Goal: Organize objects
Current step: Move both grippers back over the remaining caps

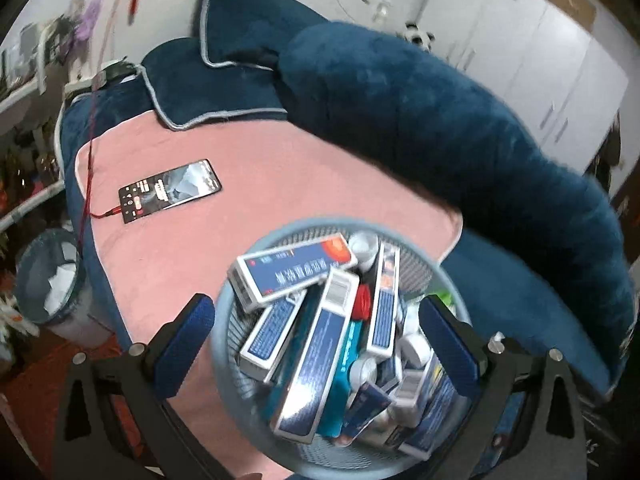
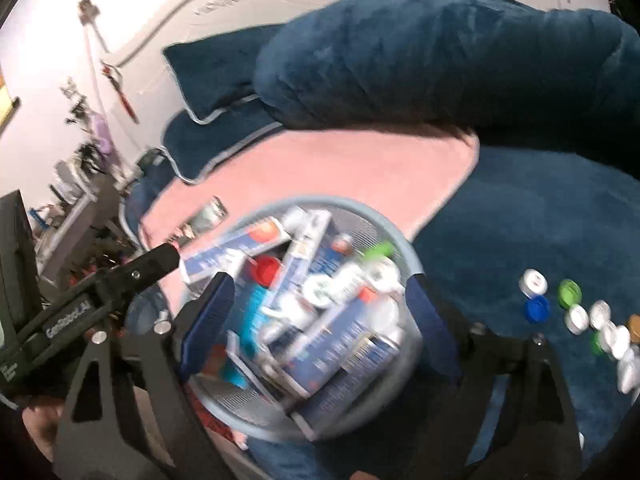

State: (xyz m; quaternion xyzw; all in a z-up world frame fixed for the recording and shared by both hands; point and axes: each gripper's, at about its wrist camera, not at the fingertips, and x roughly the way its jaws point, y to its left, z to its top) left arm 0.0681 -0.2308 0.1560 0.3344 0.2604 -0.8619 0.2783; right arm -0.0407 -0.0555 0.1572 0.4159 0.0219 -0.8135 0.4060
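Both tongs, left gripper and right gripper, hang spread above a mesh basket, pinching nothing. The basket, heaped with light, stiff boxes, probably lifts best by its rim. Beyond it lies a phone; right of it, slippery-looking small bottles.

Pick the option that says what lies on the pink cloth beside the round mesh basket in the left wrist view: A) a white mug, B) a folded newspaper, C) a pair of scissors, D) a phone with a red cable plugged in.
D: a phone with a lit screen lies flat on the pink cloth, a red cable plugged into its end.
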